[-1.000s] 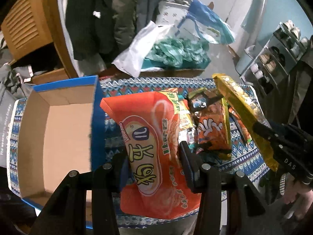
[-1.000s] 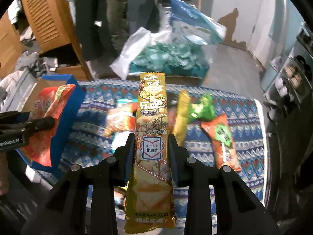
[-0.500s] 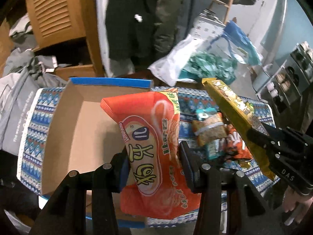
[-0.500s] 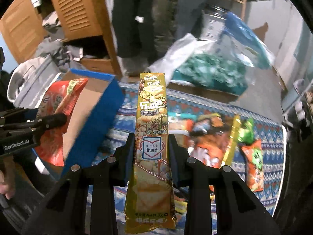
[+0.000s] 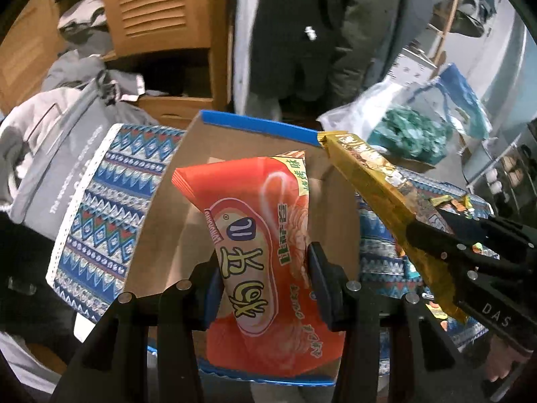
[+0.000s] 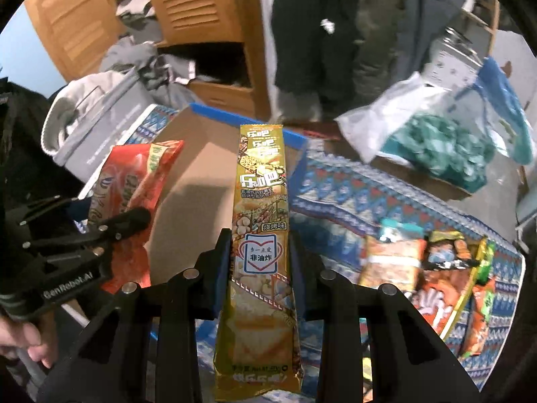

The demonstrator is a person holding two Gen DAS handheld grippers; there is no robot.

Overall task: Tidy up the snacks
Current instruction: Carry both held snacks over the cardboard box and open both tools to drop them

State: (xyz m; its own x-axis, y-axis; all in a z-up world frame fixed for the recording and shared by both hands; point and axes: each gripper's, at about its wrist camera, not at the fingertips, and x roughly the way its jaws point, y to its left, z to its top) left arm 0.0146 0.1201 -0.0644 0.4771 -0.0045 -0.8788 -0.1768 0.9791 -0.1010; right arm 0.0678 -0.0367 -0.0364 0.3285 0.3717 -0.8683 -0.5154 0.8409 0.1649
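A wooden cabinet (image 5: pixel 157 10) with slatted louvred doors stands at the back. Dark coats (image 6: pixel 302 33) hang beside it, to its right. Crumpled grey clothing (image 5: pixel 94 77) lies piled in front of the cabinet, touching a grey bag (image 5: pixel 50 154) with faint white lettering. To the right, a white plastic bag (image 6: pixel 396 114) lies next to what seems to be teal crinkled material (image 6: pixel 439 147), blurred here.

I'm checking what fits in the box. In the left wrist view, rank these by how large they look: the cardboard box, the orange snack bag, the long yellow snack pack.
1. cardboard box, largest.
2. orange snack bag, though it is held near the camera, which enlarges it.
3. long yellow snack pack, narrowest.
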